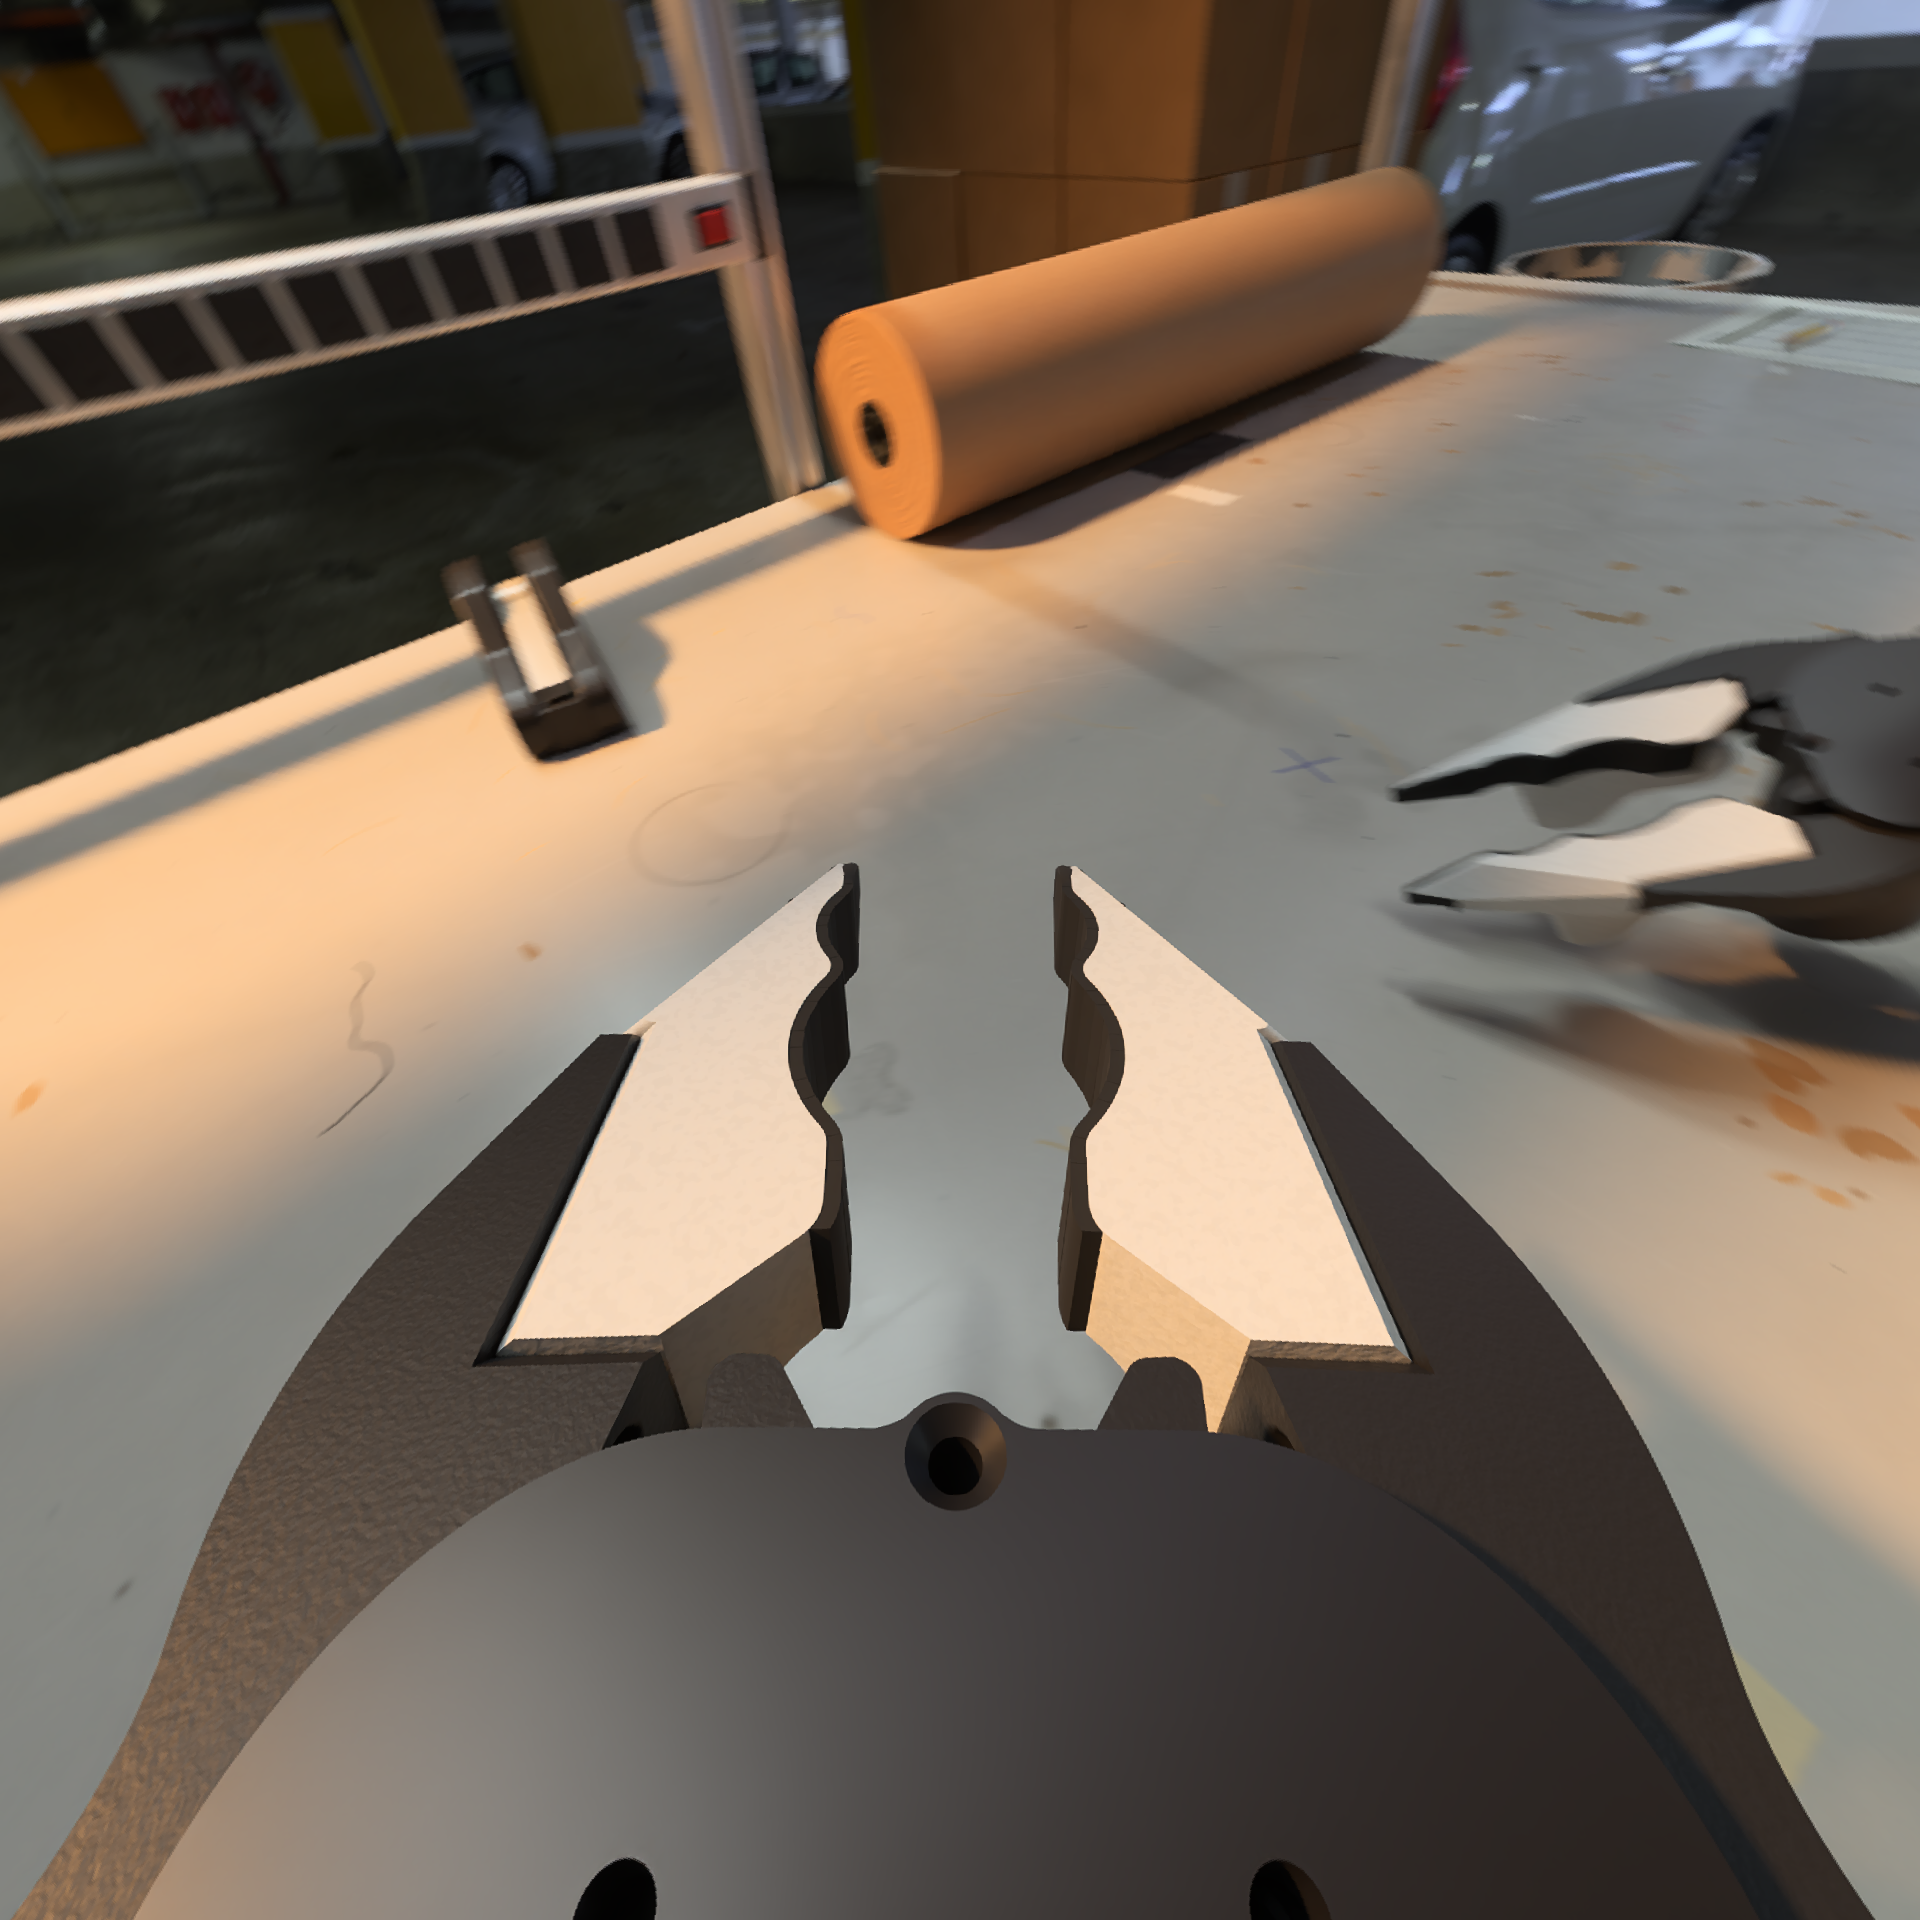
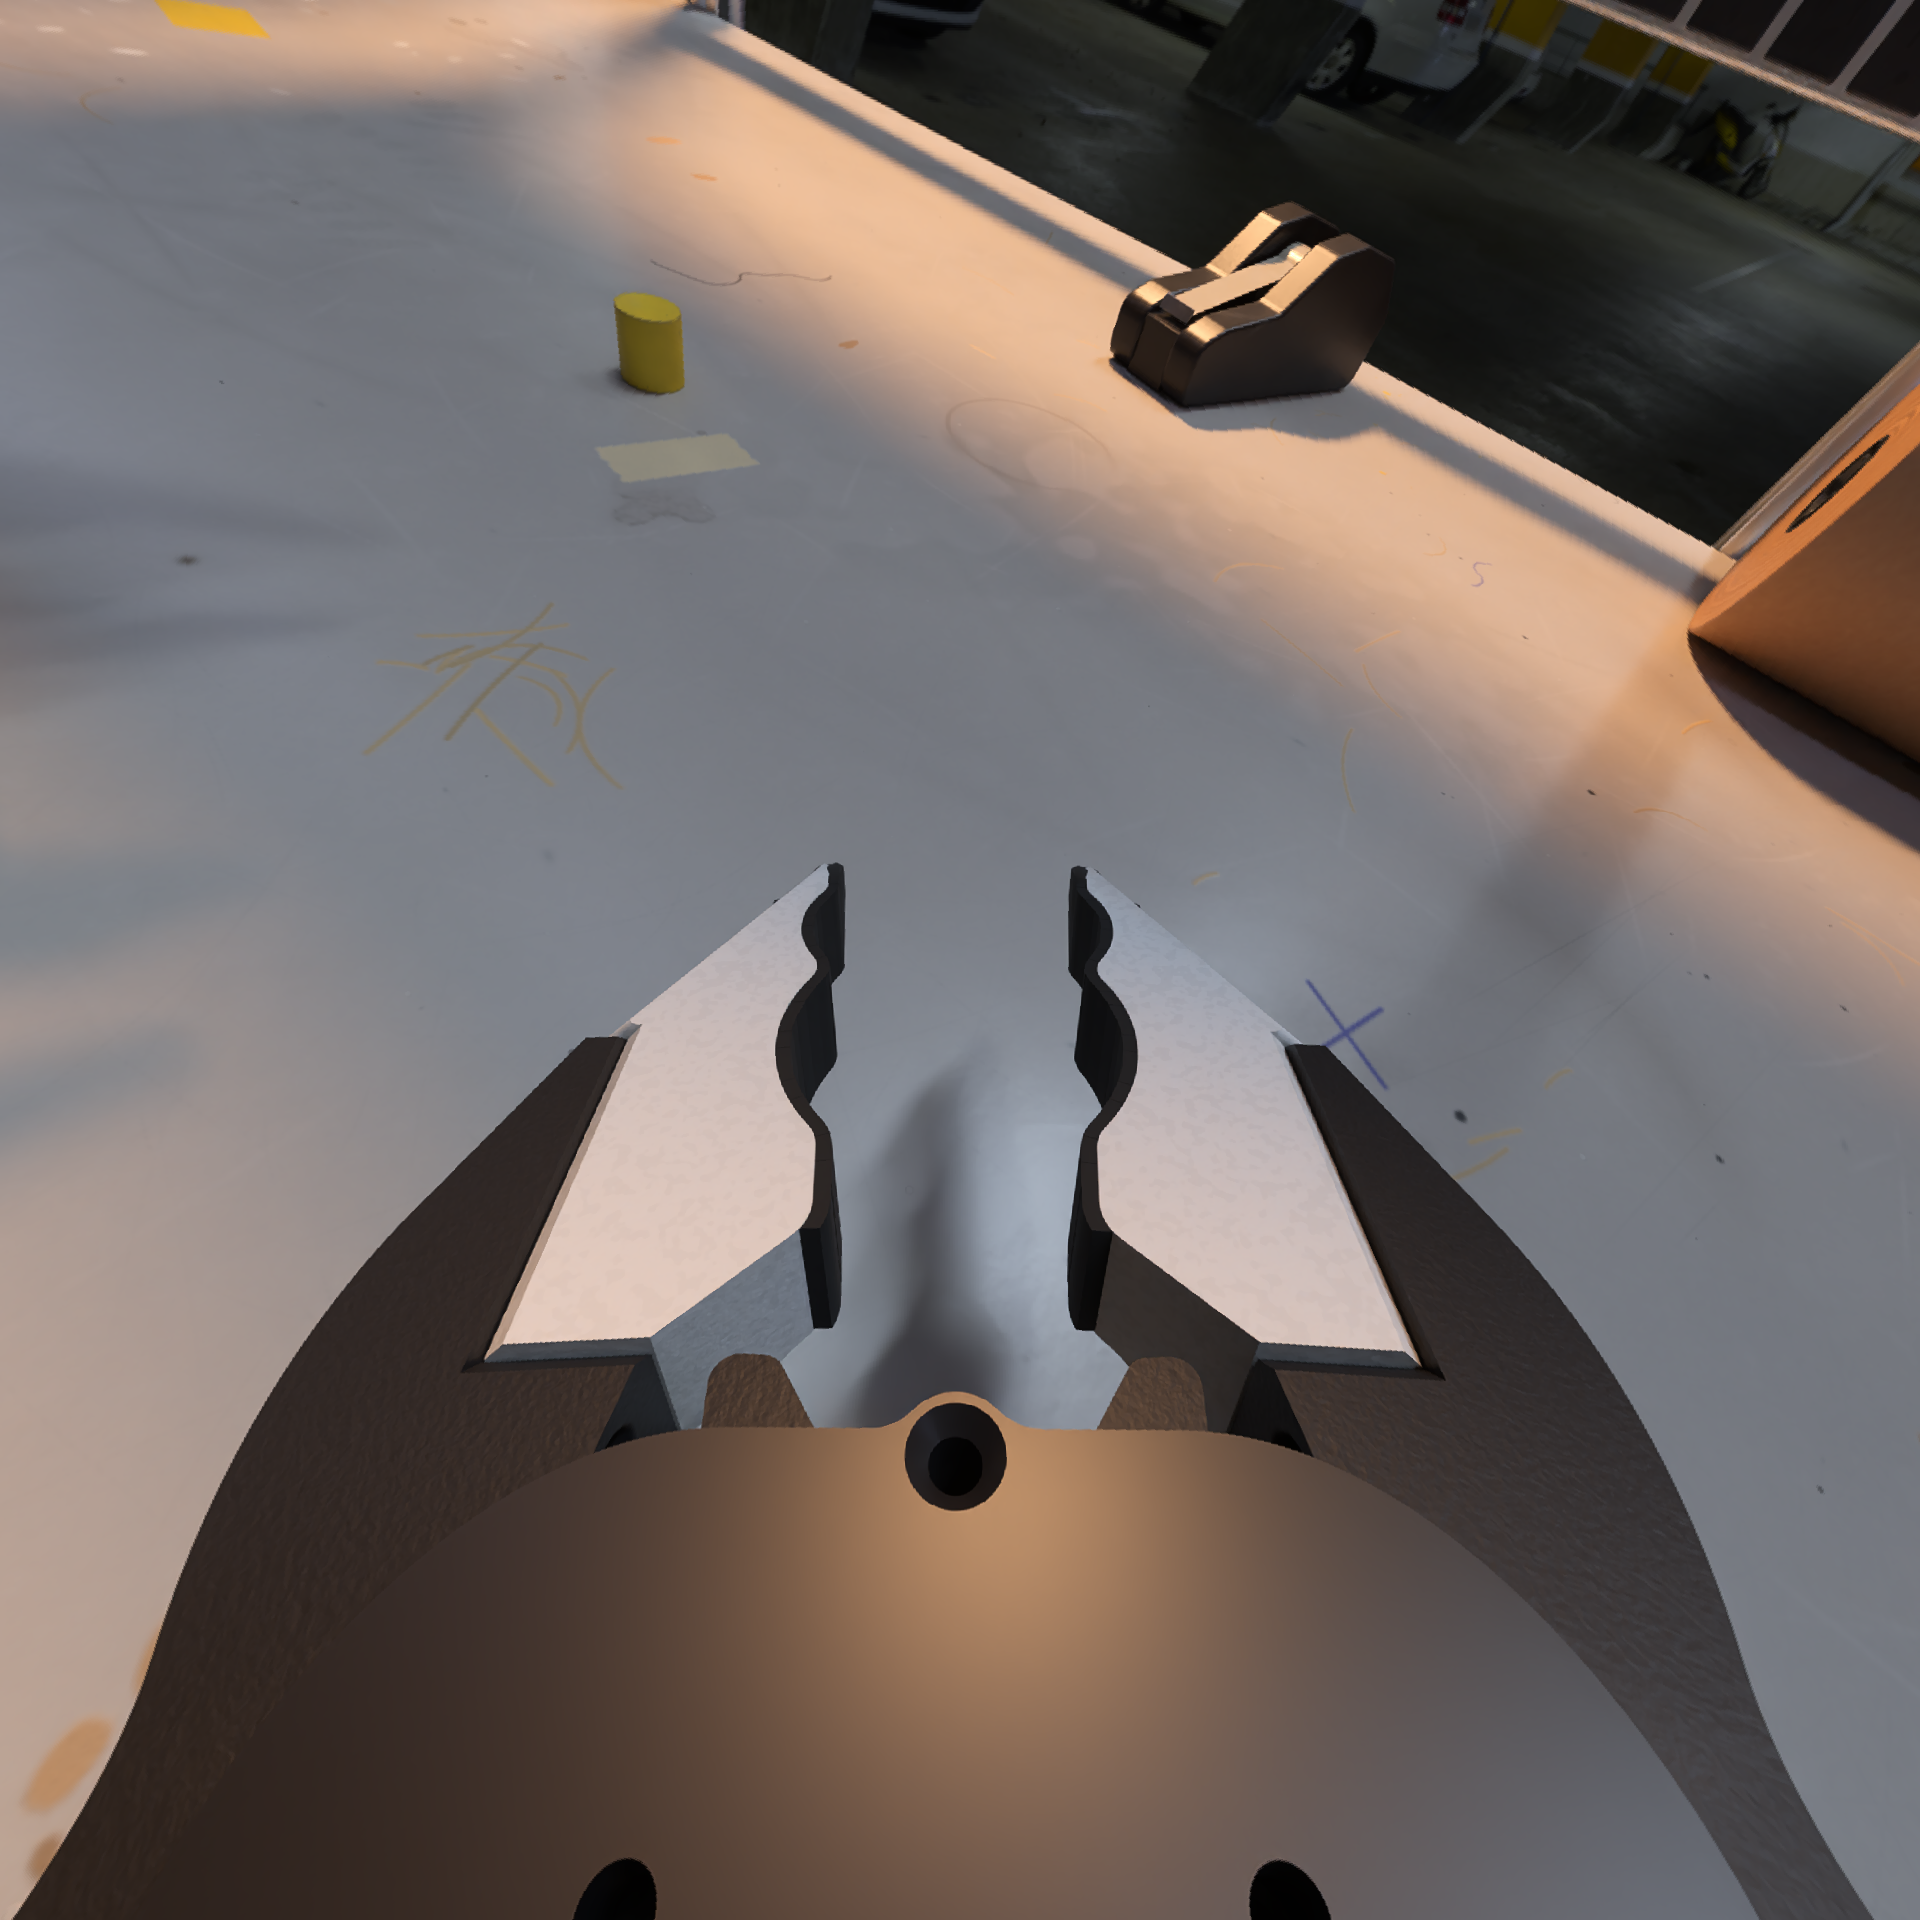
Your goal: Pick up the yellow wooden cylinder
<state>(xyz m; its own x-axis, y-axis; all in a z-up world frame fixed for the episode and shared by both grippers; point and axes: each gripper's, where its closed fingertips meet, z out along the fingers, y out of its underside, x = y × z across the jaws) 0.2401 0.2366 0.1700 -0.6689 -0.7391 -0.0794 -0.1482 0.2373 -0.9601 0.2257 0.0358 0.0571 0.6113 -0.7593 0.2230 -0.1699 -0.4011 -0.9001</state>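
The yellow wooden cylinder [image 2: 649, 343] stands upright on the white table, far ahead and left of my right gripper [image 2: 956, 873], which is open and empty above the table. The cylinder does not show in the left wrist view. My left gripper [image 1: 956, 873] is open and empty, low over the table. The right gripper also shows in the left wrist view [image 1: 1403, 842], at the right, open, with its fingers pointing left.
A large brown paper roll [image 1: 1122, 353] lies near the table's far edge; its end shows in the right wrist view [image 2: 1829, 582]. A dark tape dispenser [image 1: 540, 655] [image 2: 1247, 312] sits by the table edge. A strip of beige tape [image 2: 675, 457] lies in front of the cylinder.
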